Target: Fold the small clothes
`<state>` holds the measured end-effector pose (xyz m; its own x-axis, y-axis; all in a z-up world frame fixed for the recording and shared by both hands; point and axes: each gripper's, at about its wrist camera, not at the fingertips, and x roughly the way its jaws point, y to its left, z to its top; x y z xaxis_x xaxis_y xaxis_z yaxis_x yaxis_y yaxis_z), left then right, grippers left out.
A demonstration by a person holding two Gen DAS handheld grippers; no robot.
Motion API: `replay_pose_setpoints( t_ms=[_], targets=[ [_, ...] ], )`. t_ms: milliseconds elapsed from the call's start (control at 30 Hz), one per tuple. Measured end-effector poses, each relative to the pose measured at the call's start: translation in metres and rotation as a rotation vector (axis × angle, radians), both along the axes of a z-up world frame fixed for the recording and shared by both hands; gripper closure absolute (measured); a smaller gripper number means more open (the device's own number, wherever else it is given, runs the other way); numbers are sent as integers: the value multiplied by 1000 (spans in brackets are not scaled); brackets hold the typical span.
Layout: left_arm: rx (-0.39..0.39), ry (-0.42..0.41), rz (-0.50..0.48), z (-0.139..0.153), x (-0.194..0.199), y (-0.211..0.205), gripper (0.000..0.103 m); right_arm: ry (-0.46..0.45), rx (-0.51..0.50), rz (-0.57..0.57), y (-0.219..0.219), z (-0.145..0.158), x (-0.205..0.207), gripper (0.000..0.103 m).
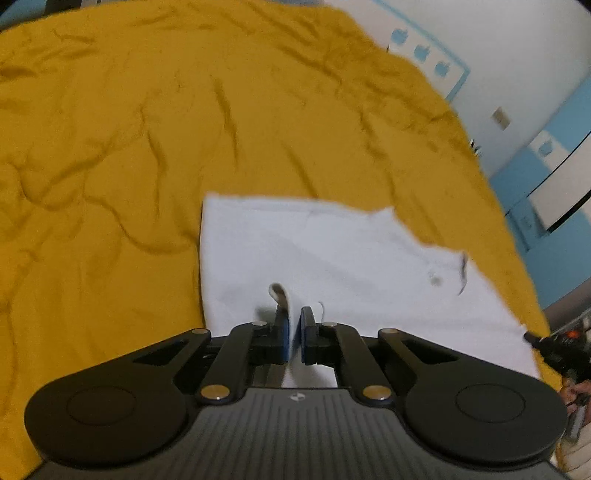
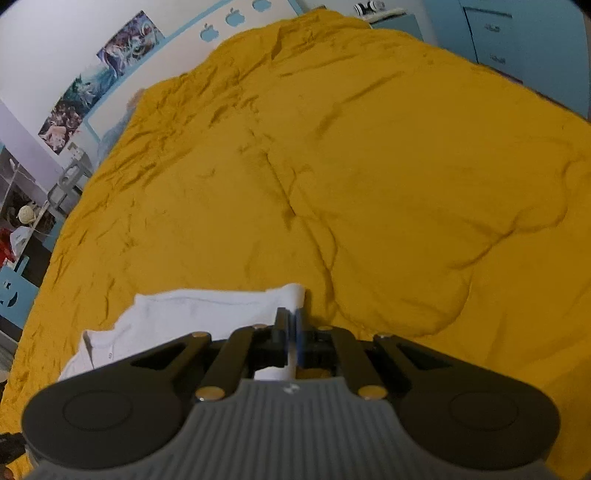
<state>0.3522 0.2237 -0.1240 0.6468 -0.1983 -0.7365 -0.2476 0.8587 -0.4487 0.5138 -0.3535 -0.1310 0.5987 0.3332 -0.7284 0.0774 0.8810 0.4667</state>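
A small white garment [image 1: 332, 251] lies on a mustard-yellow bedspread [image 1: 129, 147]. My left gripper [image 1: 295, 332] is shut on a fold of its near edge, white cloth pinched between the blue pads. In the right wrist view the same white garment [image 2: 177, 314] spreads to the lower left on the bedspread [image 2: 369, 184]. My right gripper [image 2: 291, 332] is shut on its right corner, which sticks up just past the fingertips. The right gripper's tip also shows at the far right of the left wrist view [image 1: 535, 338], touching the garment's corner.
The wrinkled bedspread covers the whole bed. Beyond it are white and blue walls with apple cut-outs [image 2: 221, 26], posters [image 2: 99, 81], a blue cabinet [image 2: 491, 33], and a cluttered shelf [image 2: 22, 229] at the left.
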Motion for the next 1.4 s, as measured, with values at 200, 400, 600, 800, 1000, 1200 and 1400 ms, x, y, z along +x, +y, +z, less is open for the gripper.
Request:
replay_pose_setpoints(
  t_ms=[200, 400, 600, 800, 1000, 1200, 1400],
  targets=[
    [-20, -20, 16, 5, -9, 6, 74, -31, -54, 43, 3, 26, -23, 84],
    [42, -43, -65, 25, -30, -12, 74, -14, -179, 151, 15, 64, -90, 83],
    [142, 10, -128, 15, -36, -32, 74, 65, -284, 250, 35, 49, -139, 84],
    [215, 55, -177, -4, -33, -32, 76, 123, -334, 236, 29, 19, -151, 82],
    [216, 54, -172, 21, -42, -33, 77, 94, -384, 243, 44, 53, -159, 82],
    [242, -54, -264, 71, -88, -37, 66, -36, -366, 325, 53, 120, -207, 80],
    [334, -141, -408, 111, -141, -55, 63, -132, -390, 427, 59, 161, -273, 71]
  ],
)
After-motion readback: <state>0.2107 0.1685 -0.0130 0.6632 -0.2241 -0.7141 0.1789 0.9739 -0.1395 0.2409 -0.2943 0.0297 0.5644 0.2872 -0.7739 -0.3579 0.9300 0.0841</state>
